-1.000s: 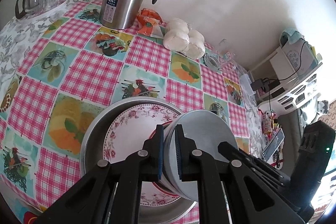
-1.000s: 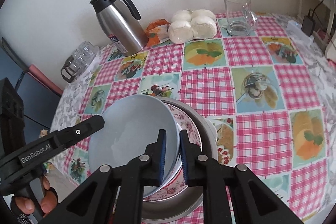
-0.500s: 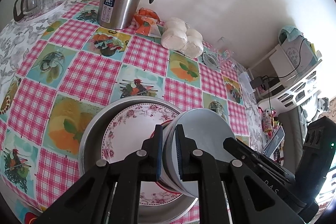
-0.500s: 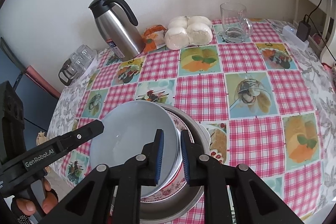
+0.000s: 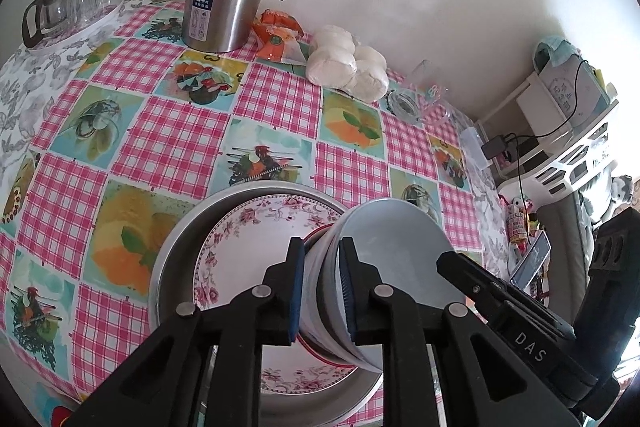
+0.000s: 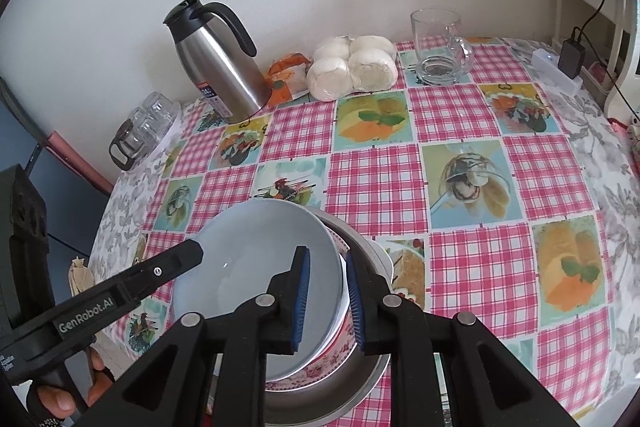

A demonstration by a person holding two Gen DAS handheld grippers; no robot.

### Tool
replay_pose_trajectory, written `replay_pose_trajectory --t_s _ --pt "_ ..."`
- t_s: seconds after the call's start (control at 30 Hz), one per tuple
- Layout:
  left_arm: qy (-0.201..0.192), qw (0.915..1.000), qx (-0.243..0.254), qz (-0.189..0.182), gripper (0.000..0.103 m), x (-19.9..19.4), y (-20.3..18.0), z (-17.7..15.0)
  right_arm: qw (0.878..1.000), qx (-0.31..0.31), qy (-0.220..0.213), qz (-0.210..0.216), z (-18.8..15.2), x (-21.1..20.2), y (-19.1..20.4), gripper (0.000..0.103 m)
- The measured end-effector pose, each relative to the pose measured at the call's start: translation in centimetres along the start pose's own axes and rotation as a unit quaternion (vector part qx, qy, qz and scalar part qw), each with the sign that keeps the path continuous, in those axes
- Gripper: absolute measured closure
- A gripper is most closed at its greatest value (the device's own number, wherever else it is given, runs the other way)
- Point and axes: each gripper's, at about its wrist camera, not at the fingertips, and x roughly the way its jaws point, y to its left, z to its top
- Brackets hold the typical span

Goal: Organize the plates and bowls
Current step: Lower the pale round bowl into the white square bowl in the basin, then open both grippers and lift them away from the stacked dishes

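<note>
Surface: pink checked tablecloth [image 6: 376, 183].
Left claw [image 5: 320, 285]: pinching pale blue bowl [image 5: 394, 259] by its rim.
Right claw [image 6: 326, 297]: pinching the opposite rim.
Bowl: tilted, probably just above floral-rimmed plate [image 5: 256, 235] inside round steel pan [image 5: 176, 235].

Both grippers are built of matte black plastic linkages joined by round silver rivets. The fingers [image 5: 297, 291] are faced with ribbed blue pads. The left gripper [image 5: 320, 291] is lettered "GenRobot.AI" in white on its side; the right gripper [image 6: 326, 301] is lettered "DAS". Bare skin is seen at the left hand [image 6: 68, 393].
</note>
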Motion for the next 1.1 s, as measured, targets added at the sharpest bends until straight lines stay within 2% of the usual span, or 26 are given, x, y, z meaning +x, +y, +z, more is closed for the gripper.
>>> replay_pose_trajectory --t_s 0.63,0.77,0.8,0.83,0.9,1.0,1.1 --pt "0.001 0.9999 0.01 0.006 0.084 0.0 -0.5 0.1 1.0 0.0 -0.004 0.0 0.0 -0.3 0.0 0.081" --pt "-0.009 0.9999 0.012 0.002 0.084 -0.6 -0.6 0.2 1.0 -0.005 -0.016 -0.002 0.1 -1.1 0.2 0.067" --pt "-0.013 0.9998 0.012 0.003 0.081 -0.8 -0.6 0.3 1.0 -0.007 -0.018 -0.003 0.1 -1.3 0.3 0.062" --pt "-0.019 0.9997 0.012 0.005 0.069 -1.1 -0.6 0.3 1.0 -0.009 -0.02 -0.005 0.1 -1.4 0.4 0.059" --pt "-0.032 0.9993 0.014 0.011 0.051 -1.7 -0.5 0.3 1.0 -0.016 -0.024 -0.012 0.0 -1.7 0.7 0.042" --pt "-0.053 0.9979 0.017 0.035 0.044 -2.5 -0.4 0.4 0.999 -0.022 -0.032 -0.015 -0.3 -2.1 0.9 0.032" --pt "-0.071 0.9956 0.015 0.06 0.032 -3.3 0.1 0.2 0.998 -0.03 -0.042 -0.022 -0.8 -2.5 1.2 0.022"
